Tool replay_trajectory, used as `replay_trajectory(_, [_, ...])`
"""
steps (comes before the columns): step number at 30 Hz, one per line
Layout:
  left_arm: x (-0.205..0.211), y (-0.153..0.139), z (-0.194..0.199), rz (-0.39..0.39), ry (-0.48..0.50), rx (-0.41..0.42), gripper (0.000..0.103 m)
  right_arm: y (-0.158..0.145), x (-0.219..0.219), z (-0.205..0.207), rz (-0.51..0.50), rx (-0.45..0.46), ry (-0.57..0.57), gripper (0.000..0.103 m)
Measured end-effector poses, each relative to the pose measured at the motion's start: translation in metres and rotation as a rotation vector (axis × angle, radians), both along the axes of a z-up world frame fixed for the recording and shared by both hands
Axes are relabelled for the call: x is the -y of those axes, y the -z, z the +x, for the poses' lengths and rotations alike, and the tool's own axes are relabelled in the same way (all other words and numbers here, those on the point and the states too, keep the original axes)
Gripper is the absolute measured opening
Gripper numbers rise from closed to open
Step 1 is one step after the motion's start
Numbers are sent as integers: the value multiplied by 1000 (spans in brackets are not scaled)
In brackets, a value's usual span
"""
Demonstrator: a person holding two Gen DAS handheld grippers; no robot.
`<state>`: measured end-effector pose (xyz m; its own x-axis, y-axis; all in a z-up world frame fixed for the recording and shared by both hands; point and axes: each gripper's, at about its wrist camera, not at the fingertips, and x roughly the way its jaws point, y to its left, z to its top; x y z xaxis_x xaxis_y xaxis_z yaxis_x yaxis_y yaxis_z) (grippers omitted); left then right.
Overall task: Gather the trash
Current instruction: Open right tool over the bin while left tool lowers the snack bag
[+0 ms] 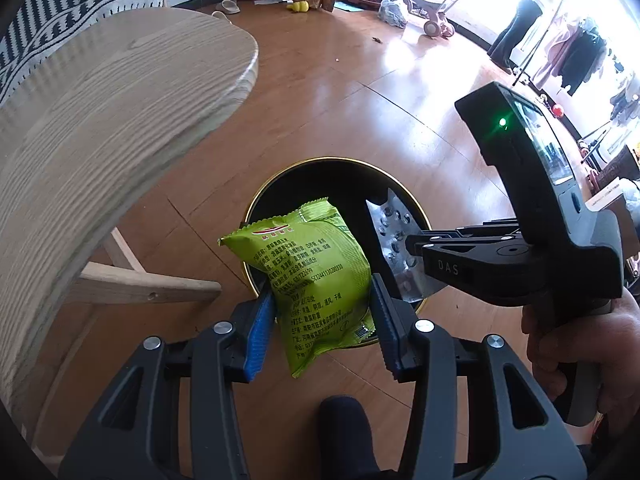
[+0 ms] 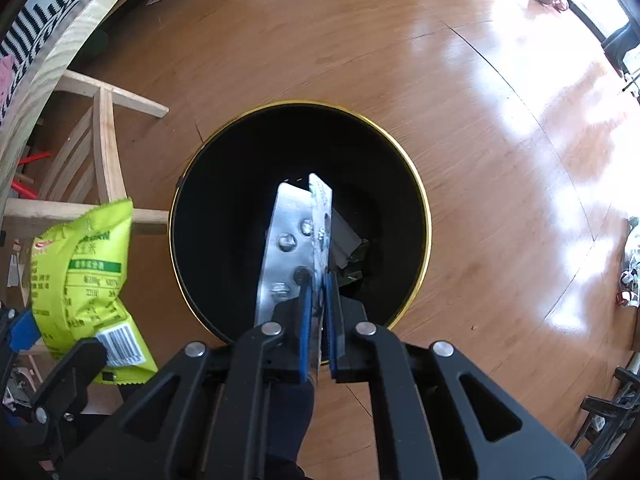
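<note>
The blister pack (image 2: pixel 298 248), clamped in the right gripper (image 2: pixel 318 312), is held over the bin (image 2: pixel 420 200), nearer its middle than the snack bag (image 1: pixel 316 276) clamped in the left gripper (image 1: pixel 320 316)

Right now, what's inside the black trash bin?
In the black bin, a grey-white piece of card or paper and dark, greenish crumpled scraps lie at the bottom. The silver blister pack in the right claw hides the rest.

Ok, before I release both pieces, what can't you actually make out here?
- Bin contents: right wrist view, dark interior and the blister pack cover them.
- Snack bag lower end: left wrist view, left gripper fingers hide part.
- Bin's near rim: left wrist view, behind the bag.
- Right gripper: pads cover the pack's base.
</note>
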<state>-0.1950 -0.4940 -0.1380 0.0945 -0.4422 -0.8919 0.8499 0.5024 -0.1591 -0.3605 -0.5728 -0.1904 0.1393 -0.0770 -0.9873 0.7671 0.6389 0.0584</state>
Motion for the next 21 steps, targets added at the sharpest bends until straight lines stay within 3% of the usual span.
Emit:
replay_trajectory(2, [2, 2, -2, 4, 6, -2, 45, -1, 2, -2, 3, 6, 8, 8])
replay_trajectory(3, [3, 3, -4, 5, 8, -2, 45, -1, 4, -4, 3, 8, 12, 20])
replay_trajectory(4, [5, 4, -3, 7, 8, -2, 45, -3, 5, -5, -6, 13, 19, 53])
replay_trajectory(5, [5, 5, -4, 10, 9, -2, 45, -6, 5, -7, -23, 19, 23, 69])
replay_trajectory(6, [7, 7, -4, 14, 9, -6, 45, -9, 6, -8, -43, 27, 25, 77])
replay_trajectory(21, [37, 34, -7, 22, 47, -37, 46, -21, 18, -25, -53, 59, 97, 77])
